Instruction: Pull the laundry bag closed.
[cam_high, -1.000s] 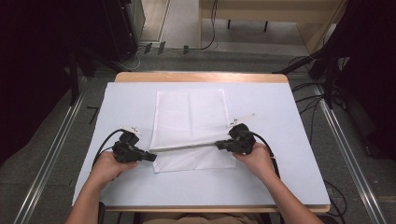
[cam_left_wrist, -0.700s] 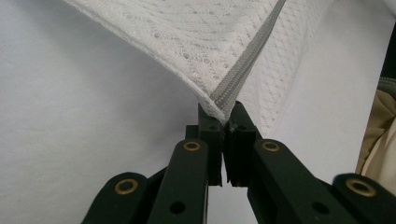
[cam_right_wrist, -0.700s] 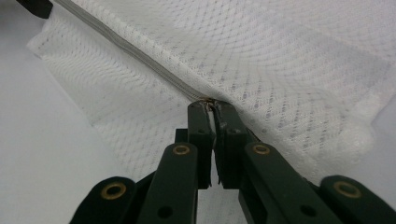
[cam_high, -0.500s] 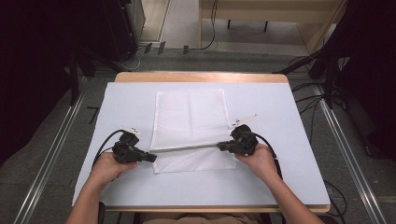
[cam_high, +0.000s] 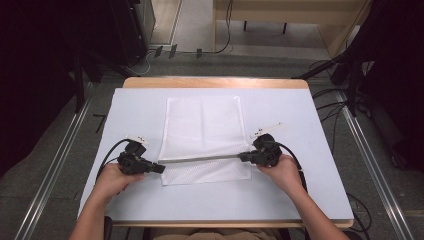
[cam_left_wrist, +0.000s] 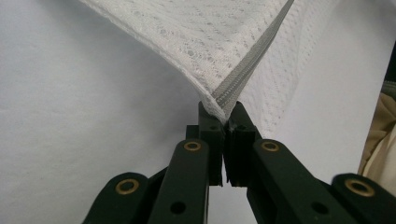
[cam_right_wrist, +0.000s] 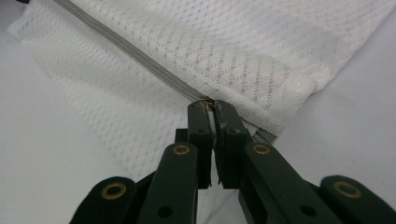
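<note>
A white mesh bag (cam_high: 202, 127) lies flat in the middle of the table, its grey zipper (cam_high: 202, 159) running left to right near its front edge. My left gripper (cam_high: 161, 168) is shut on the bag's corner at the zipper's left end; the left gripper view shows the jaws (cam_left_wrist: 224, 116) pinching the mesh (cam_left_wrist: 196, 32) where the zipper (cam_left_wrist: 252, 70) ends, the fabric lifted off the table. My right gripper (cam_high: 241, 156) is shut on the zipper's right end. In its own view my right gripper (cam_right_wrist: 211, 109) clamps the zipper (cam_right_wrist: 135, 53) at the bag's folded edge (cam_right_wrist: 261, 74).
The table (cam_high: 300, 115) has a white cover and a wooden far edge (cam_high: 215, 82). Cables (cam_high: 107, 157) trail from both grippers over the cover. Dark stands (cam_high: 350, 75) and floor rails (cam_high: 370, 150) flank the table. Bare cover lies on both sides of the bag.
My right gripper has shifted slightly to the right, with the zipper stretched straight between the two grippers. The left gripper has stayed put.
</note>
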